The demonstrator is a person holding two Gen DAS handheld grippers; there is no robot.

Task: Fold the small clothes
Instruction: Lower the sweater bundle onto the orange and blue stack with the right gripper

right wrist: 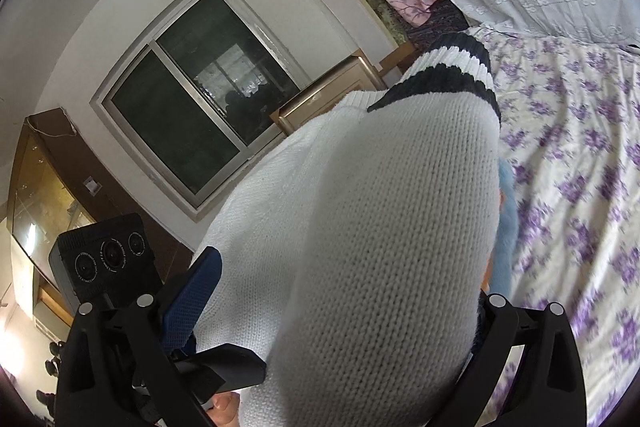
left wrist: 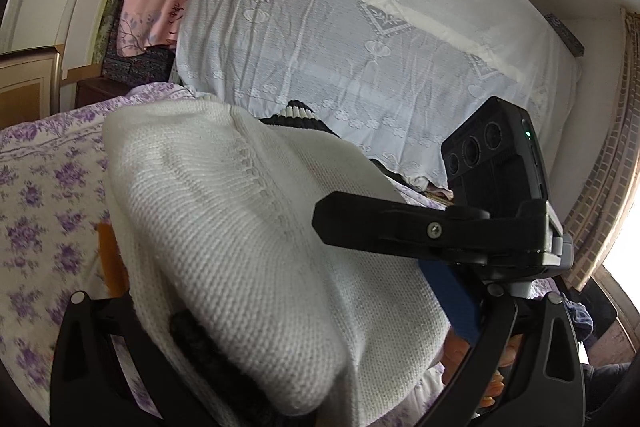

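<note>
Closest in both wrist views, a white knit sweater (left wrist: pixel 256 227) drapes over the fingers, lifted off the bed. The left gripper (left wrist: pixel 280 367) is buried in the knit, so whether its jaws grip cannot be told; the same holds for the right gripper (right wrist: pixel 320 347). Beneath lies the purple-flowered bedsheet (right wrist: pixel 580 147). The sweater's black-and-white striped hem (right wrist: pixel 452 67) hangs farther out. Beyond, a white lace cover (left wrist: pixel 360 27) rises at the bed's far edge.

white knit sweater (left wrist: pixel 248 235) drapes over both grippers, hiding left fingertips and right fingertips; floral bedsheet (right wrist: pixel 580 187) blurred at frame edges; orange item (left wrist: pixel 110 251) mostly covered, identity unclear.
</note>
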